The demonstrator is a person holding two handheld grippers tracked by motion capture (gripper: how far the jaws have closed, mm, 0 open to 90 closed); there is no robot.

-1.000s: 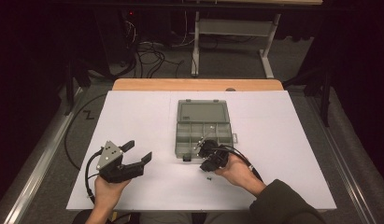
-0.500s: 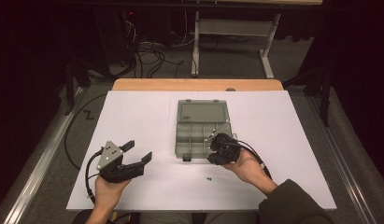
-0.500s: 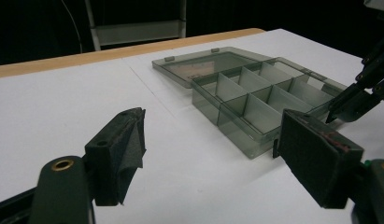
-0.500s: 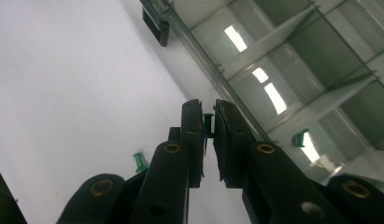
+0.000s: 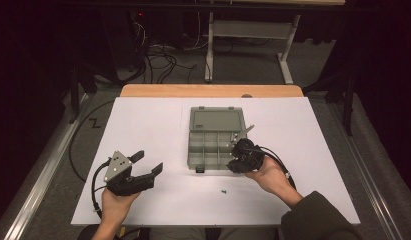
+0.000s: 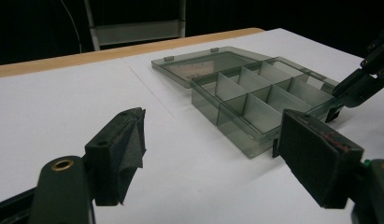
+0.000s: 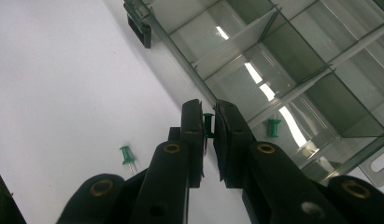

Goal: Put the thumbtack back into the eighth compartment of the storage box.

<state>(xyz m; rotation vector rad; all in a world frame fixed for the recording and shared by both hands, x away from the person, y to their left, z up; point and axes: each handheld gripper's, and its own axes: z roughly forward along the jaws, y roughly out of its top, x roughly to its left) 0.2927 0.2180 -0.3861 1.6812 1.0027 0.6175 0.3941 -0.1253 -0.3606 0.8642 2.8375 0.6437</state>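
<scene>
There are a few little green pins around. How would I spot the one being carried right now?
Start at the clear grey compartment box in the middle of the white table. At its near right corner hangs the right tool, and the carried green pushpin is pinched between its black jaws. Unlike it, one pin lies inside a compartment and another lies loose on the table.

The left gripper (image 5: 145, 167) rests low in the person's left hand (image 5: 115, 202), jaws wide apart, pointing toward two o'clock. The right gripper (image 5: 238, 157), cradled in the right hand (image 5: 268, 175), aims toward ten o'clock, jaws nearly closed.
</scene>
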